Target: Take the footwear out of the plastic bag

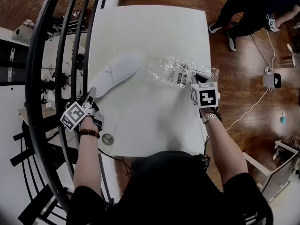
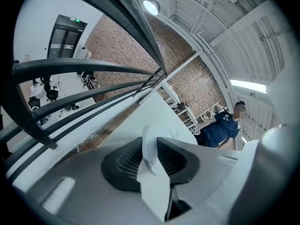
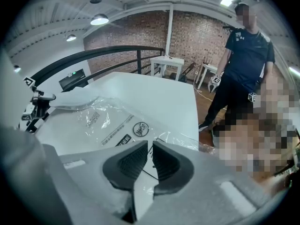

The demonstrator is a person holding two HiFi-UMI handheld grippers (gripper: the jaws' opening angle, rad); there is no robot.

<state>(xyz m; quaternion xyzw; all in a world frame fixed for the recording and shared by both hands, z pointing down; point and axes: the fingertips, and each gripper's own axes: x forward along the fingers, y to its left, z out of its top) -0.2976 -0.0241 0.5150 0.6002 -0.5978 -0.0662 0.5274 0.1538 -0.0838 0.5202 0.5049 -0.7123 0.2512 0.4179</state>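
Note:
A white slipper (image 1: 115,74) lies on the white table (image 1: 150,27), out of and to the left of a clear plastic bag (image 1: 176,71) with black print. My left gripper (image 1: 92,93) is shut on the slipper's near end. In the left gripper view the white fabric (image 2: 152,182) is pinched between the jaws of the left gripper (image 2: 151,146). My right gripper (image 1: 196,78) holds the bag's right end. In the right gripper view the right gripper (image 3: 150,153) has its jaws closed on the thin film of the plastic bag (image 3: 108,121), which looks flat.
A black curved railing (image 1: 61,55) runs close along the table's left side. A small round disc (image 1: 108,139) lies near the table's front edge. A person (image 1: 248,13) stands on the wooden floor at the far right. A white device (image 1: 272,80) with a cable sits on that floor.

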